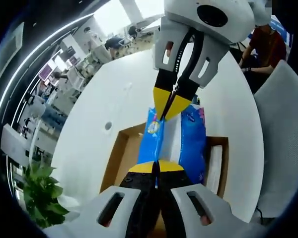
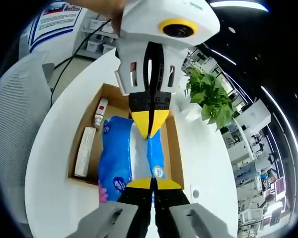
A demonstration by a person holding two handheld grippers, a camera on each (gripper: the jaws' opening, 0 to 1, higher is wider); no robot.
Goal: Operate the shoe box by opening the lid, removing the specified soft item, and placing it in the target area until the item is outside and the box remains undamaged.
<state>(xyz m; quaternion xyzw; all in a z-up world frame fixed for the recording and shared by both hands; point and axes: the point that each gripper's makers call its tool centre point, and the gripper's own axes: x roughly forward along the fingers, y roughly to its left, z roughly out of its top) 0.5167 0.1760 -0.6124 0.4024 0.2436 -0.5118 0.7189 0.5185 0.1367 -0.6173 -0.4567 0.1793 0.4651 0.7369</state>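
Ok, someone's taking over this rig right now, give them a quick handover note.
Left tool: shut on the blue tissue pack, at one end.
Right tool: shut on the pack's opposite end.
Shoe box: open on the white table. The pack sits over the box, stretched between the two tools. A white tube and a flat white carton lie along one inner side of the box.
Done: lid open, pack gripped.
Left: lift the pack clear and set it down outside the box.
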